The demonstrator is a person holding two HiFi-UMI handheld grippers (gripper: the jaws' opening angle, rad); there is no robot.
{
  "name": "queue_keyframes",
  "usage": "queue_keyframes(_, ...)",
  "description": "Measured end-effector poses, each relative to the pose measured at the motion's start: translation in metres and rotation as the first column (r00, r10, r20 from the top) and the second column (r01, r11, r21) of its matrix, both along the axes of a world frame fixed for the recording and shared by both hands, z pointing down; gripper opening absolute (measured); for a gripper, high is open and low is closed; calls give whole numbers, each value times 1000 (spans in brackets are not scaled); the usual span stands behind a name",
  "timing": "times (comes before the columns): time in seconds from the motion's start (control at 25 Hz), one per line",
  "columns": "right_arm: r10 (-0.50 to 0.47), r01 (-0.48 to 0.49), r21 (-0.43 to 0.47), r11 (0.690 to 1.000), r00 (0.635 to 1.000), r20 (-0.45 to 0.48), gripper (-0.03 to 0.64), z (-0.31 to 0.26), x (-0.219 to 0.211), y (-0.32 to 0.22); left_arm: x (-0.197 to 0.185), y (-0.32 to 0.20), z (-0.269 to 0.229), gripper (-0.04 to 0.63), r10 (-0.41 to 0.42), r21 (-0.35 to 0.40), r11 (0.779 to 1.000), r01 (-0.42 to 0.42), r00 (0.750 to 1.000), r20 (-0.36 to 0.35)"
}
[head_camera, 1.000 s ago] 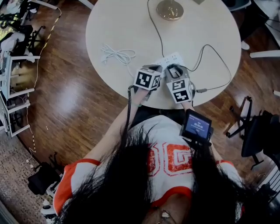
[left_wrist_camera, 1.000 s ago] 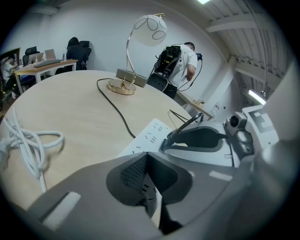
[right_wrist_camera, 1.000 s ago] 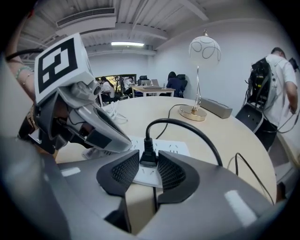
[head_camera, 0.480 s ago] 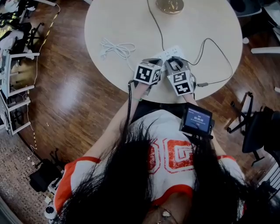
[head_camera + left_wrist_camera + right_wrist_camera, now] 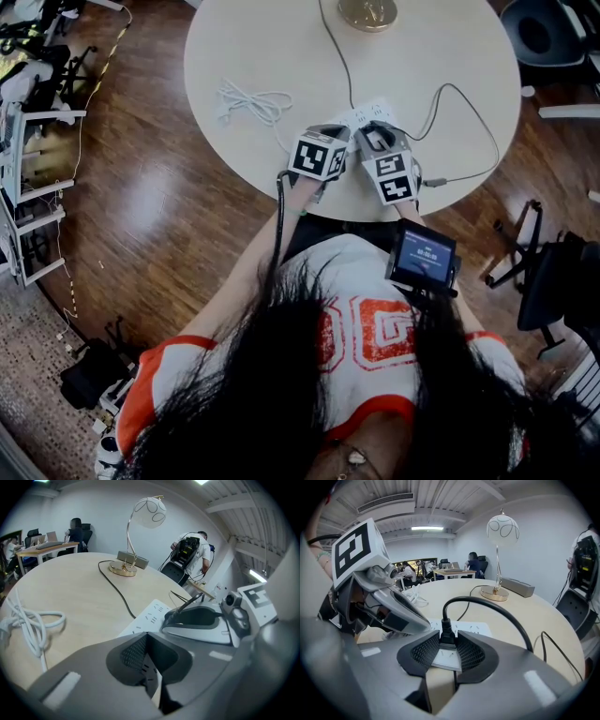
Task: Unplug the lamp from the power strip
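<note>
A white power strip (image 5: 368,114) lies near the front edge of the round table (image 5: 281,47). The lamp's black plug (image 5: 446,631) stands in the strip (image 5: 474,630), and its black cord (image 5: 497,606) arcs away to the gold lamp (image 5: 502,529), whose base (image 5: 367,11) is at the table's far side. My right gripper (image 5: 448,645) is shut on the plug, one pad against each side. My left gripper (image 5: 147,637) is shut, its tips over the near end of the strip (image 5: 150,613). In the head view both grippers, left (image 5: 336,134) and right (image 5: 375,141), sit side by side at the strip.
A coiled white cable (image 5: 251,101) lies on the table left of the strip. A thin dark cable (image 5: 469,122) loops over the table's right side. A grey box (image 5: 133,559) sits behind the lamp base. Office chairs and a person stand beyond the table.
The head view has shifted a little. Both grippers keep their places at the power strip, and the plug stays in its socket.
</note>
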State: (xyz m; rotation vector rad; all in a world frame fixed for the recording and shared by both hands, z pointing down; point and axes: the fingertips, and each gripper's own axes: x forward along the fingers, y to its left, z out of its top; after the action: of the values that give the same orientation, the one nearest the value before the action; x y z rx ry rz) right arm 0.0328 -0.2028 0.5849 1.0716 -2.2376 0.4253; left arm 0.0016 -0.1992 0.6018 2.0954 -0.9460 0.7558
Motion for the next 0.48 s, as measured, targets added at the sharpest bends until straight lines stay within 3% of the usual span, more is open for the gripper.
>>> queue_keyframes(0.36,29,-27,-34,999,997,70,118,2,5,1,1,-1,1,0,5,11,1000,-5,1000,11)
queue_keyframes(0.4,39,-35,-36,999,994,100,118,0,5,1,1,0,1,0,6,9,1000,-6,1000,9)
queue_keyframes(0.48,56,-55,-11,998,968,245,118,-23,2,-3,2,1,3,0,6,7,1000,-6,1000,12)
